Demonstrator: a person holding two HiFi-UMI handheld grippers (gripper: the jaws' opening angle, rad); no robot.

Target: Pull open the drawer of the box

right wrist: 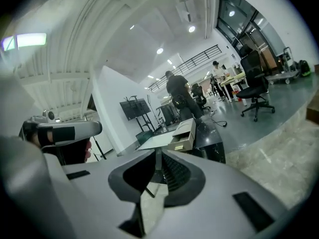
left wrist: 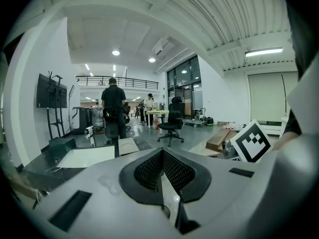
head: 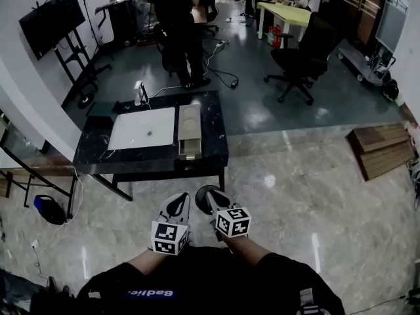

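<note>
Left gripper (head: 176, 206) and right gripper (head: 211, 199) are both pressed together, empty; well ahead sits the box (head: 189, 120) — its drawer (head: 190, 152) looks light and stiff, likely best pinched at the near front edge.

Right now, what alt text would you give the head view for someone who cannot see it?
Seen from above, two shut, empty tongs, the left gripper and right gripper, hover short of a black table. On it lie a white panel and a beige box; beyond stand a person and an office chair.
</note>
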